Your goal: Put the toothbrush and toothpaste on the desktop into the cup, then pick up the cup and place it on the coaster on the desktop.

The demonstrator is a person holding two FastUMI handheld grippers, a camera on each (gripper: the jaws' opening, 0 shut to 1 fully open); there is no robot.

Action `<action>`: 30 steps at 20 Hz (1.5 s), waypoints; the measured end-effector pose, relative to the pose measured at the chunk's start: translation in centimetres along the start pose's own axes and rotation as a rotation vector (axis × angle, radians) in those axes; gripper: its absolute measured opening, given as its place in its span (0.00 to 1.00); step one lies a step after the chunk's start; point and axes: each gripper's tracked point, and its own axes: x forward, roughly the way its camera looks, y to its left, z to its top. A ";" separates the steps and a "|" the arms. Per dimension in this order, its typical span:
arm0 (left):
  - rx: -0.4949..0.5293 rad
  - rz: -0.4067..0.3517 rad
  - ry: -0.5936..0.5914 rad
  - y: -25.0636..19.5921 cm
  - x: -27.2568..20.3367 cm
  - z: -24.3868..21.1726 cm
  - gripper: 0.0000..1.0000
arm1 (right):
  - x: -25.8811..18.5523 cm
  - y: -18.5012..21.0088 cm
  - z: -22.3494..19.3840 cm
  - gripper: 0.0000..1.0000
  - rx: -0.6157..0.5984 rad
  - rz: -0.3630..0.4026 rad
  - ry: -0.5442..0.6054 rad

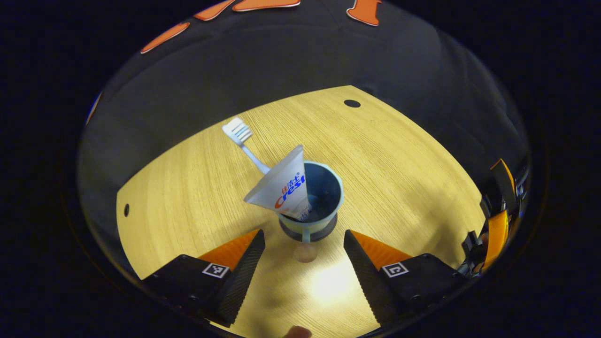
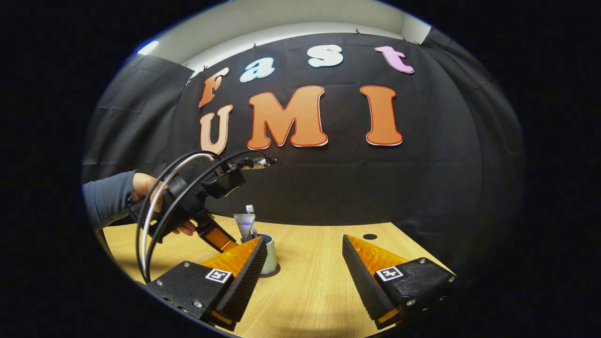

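Cup (image 1: 324, 197) on coaster (image 1: 328, 230), toothpaste (image 1: 284, 188) and toothbrush (image 1: 242, 138) inside, left claw (image 1: 304, 256) spread wide.

The cup (image 1: 315, 202) stands on the coaster (image 1: 307, 233), which lies on the desk (image 1: 399, 164). The toothpaste (image 1: 284, 185) and the toothbrush (image 1: 244, 141) stand inside the cup and lean out over its rim to the same side.

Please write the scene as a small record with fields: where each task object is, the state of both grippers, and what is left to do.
toothbrush: in the cup, head up
toothpaste: in the cup, leaning over the rim
cup: upright on the coaster
left gripper: open, just short of the cup, fingers apart from it
right gripper: open, holding nothing, cup off to its left
desktop: wood
left to do: apparently nothing
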 end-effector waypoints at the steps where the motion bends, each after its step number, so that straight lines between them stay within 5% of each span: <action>1: 0.000 0.035 -0.058 0.3 0.1 0.0 1.00 | 0.2 0.0 0.1 0.96 -0.012 -0.012 -0.004; 6: -0.057 0.158 -0.286 1.8 -1.9 2.0 1.00 | 1.4 2.2 1.2 0.96 -0.009 -0.014 -0.024; 12: -0.100 0.405 -0.583 2.5 -3.6 3.0 1.00 | 2.8 6.1 3.8 0.96 -0.052 0.008 -0.061; 19: -0.164 0.493 -0.815 3.0 -4.9 3.9 0.99 | 4.3 9.5 5.2 0.96 -0.113 0.037 -0.086; 30: -0.231 0.474 -1.000 3.3 -6.6 4.1 0.99 | 5.4 9.7 4.4 0.98 -0.097 0.029 -0.085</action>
